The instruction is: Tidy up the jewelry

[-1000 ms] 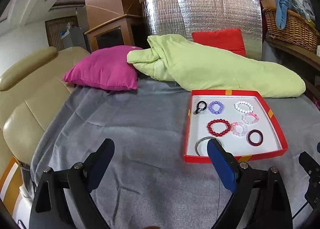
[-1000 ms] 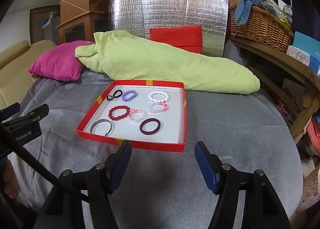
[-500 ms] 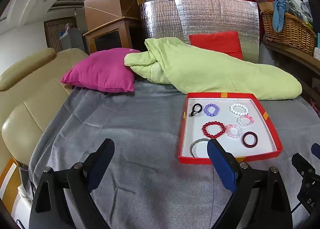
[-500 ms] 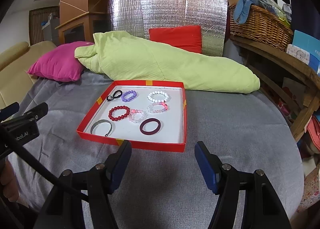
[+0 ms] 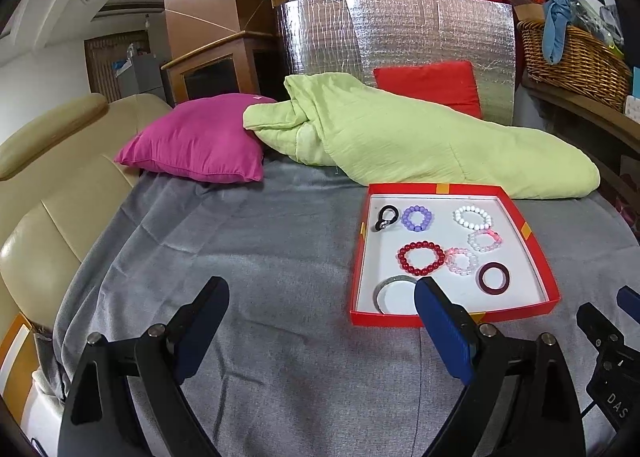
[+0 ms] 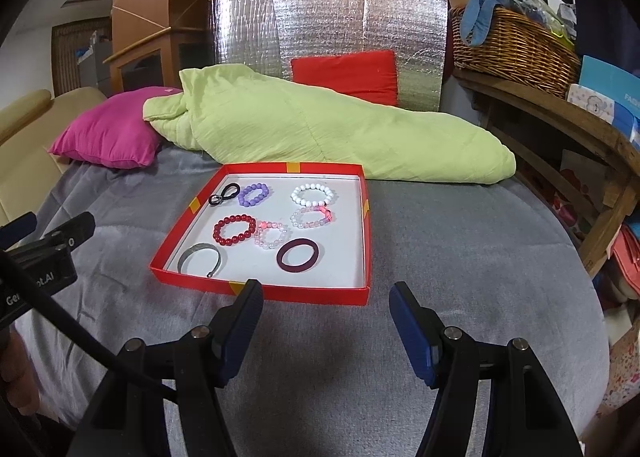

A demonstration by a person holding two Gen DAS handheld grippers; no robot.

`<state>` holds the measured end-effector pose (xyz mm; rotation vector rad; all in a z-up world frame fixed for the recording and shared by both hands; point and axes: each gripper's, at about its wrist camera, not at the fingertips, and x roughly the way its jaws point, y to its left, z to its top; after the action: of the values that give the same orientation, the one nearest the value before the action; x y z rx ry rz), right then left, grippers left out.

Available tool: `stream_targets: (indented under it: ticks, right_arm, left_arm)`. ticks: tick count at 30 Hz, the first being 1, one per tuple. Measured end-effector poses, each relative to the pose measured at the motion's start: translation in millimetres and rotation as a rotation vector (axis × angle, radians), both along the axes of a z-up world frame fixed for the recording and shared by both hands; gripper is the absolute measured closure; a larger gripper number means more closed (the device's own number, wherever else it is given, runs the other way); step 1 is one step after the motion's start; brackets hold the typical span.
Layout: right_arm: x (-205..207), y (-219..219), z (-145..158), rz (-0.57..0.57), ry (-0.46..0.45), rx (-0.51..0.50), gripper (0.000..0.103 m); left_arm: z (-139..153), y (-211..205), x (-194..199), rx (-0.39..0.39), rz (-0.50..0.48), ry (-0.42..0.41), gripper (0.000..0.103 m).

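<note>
1. Lying on a grey blanket (image 6: 460, 257), a shallow red tray (image 6: 362, 241) with a white floor holds all the jewelry.
2. Along the tray's far side sit a black loop (image 6: 225, 193), a purple bead bracelet (image 6: 253, 194) and a white bead bracelet (image 6: 313, 194).
3. Nearer are a red bead bracelet (image 6: 234, 230), two pale pink bead bracelets (image 6: 272, 235) (image 6: 313, 217), a dark maroon bangle (image 6: 298, 254) and a grey open cuff (image 6: 200, 259) in the near left corner.
4. The left tongs (image 5: 322, 311) stand wide with nothing between them, over bare blanket just left of the tray.
5. The right tongs (image 6: 326, 307) are wide and empty too, just short of the tray's near wall.
6. Behind the tray lie a green quilt (image 6: 320, 129) and a pink pillow (image 6: 108, 137).
</note>
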<state>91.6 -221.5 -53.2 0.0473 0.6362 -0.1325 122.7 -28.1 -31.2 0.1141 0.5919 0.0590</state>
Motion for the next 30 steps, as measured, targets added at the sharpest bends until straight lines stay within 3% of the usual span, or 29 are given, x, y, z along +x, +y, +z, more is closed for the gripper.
stream_targets:
  ticks: [30]
  right_arm:
    - [1.8, 9.3, -1.4, -0.015, 0.001, 0.016, 0.034]
  left_arm:
    - [-0.7, 15.0, 8.4, -0.017, 0.028, 0.009, 0.009]
